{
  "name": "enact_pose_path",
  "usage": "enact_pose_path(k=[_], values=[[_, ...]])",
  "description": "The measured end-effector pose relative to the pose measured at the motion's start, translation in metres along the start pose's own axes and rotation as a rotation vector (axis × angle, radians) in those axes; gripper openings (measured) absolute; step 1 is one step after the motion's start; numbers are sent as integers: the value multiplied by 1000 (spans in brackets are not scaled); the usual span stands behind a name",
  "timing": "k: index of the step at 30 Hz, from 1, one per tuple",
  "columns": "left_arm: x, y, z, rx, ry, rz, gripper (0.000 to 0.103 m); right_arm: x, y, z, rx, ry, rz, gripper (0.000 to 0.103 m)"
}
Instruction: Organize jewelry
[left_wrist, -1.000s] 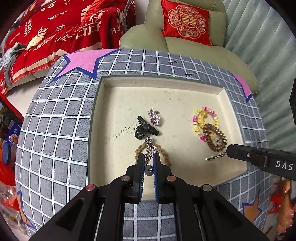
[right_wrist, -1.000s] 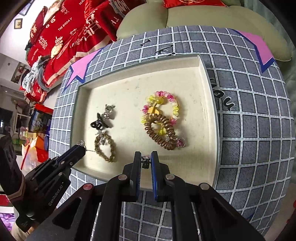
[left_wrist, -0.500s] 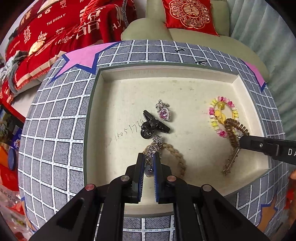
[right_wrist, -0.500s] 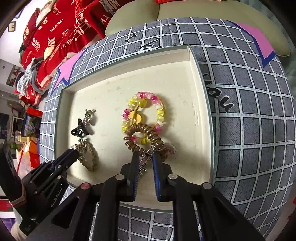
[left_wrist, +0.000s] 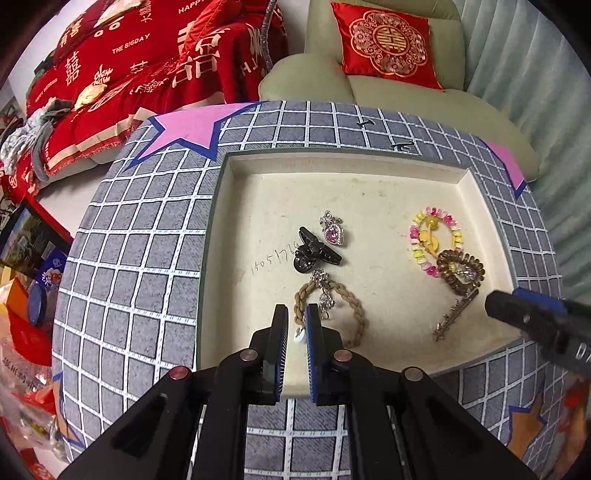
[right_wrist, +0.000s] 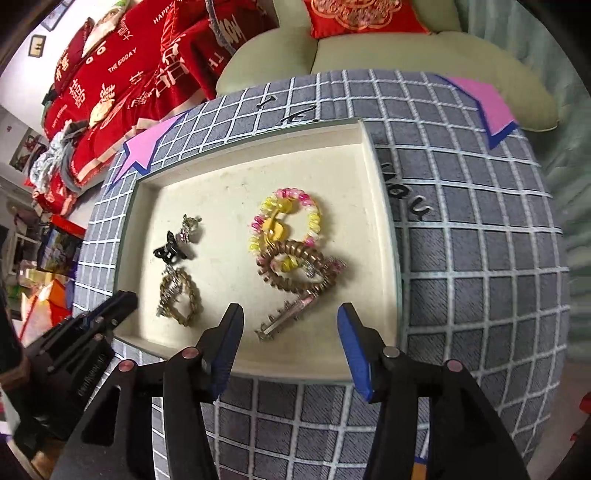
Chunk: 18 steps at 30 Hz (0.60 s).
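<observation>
A cream tray (left_wrist: 332, 162) (right_wrist: 251, 155) sits on a grey checked cloth. My left gripper (left_wrist: 296, 321) (right_wrist: 118, 302) hangs over its near edge, shut on the white bead end of a silver pendant (left_wrist: 323, 291) that trails over a tan braided loop (left_wrist: 351, 306) (right_wrist: 181, 295). My right gripper (right_wrist: 290, 310) (left_wrist: 517, 314) is opening. A silver bar clip (right_wrist: 284, 317) (left_wrist: 456, 314) lies loose on the tray floor between its fingers, touching neither. The clip's far end rests against a brown spiral hair tie (right_wrist: 295, 269) (left_wrist: 460, 269).
Also in the tray are a pink and yellow bead bracelet (left_wrist: 436, 236) (right_wrist: 284, 218), a black claw clip (left_wrist: 314, 251) (right_wrist: 170, 251) and a pink gem pendant (left_wrist: 332, 232). A green sofa (left_wrist: 388, 92) with a red cushion stands behind. Red blankets (left_wrist: 129, 62) lie left.
The right gripper carried the bar clip in over the tray to the spiral hair tie, then opened and let it drop. The left gripper stays shut on the pendant.
</observation>
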<state>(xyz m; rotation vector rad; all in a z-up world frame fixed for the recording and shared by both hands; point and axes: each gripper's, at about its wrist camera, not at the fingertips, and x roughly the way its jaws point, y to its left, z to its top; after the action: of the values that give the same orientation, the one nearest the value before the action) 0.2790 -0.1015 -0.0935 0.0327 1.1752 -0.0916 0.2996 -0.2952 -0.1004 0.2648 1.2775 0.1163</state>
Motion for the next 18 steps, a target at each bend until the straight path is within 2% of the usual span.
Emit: enact_pose_path(k=[4,5,6,9,11,14,15,17,18], values=[[-9,1,-8,-3,-9,0,19,-13,0,-20,-6,-53,-45,59],[-11,1,-11,-5,-9,1,49,-16,0,-25,-5,-66,-56,63],[-13,2,-15,-10,-8,8,103,-18,0,-29,-4,-76,-63,72],[-21,3,-25,-17,-38,35,103,-28,-1,-44,0,-123,-86,81],[-23,5,-31,-27,-31,24,103,-31,-2,-51,3,-143,-94,82],[-27,6,-42,-23,-35,44,103,-35,-3,-59,10,-182,-119,84],[-29,6,-44,-20,-37,44,103,-37,-3,-62,12,-200,-123,87],[-34,6,-50,-11,-49,58,103,-42,-3,-68,9,-243,-141,103],[-38,7,-52,-9,-61,67,103,-44,-3,-70,3,-261,-155,103]])
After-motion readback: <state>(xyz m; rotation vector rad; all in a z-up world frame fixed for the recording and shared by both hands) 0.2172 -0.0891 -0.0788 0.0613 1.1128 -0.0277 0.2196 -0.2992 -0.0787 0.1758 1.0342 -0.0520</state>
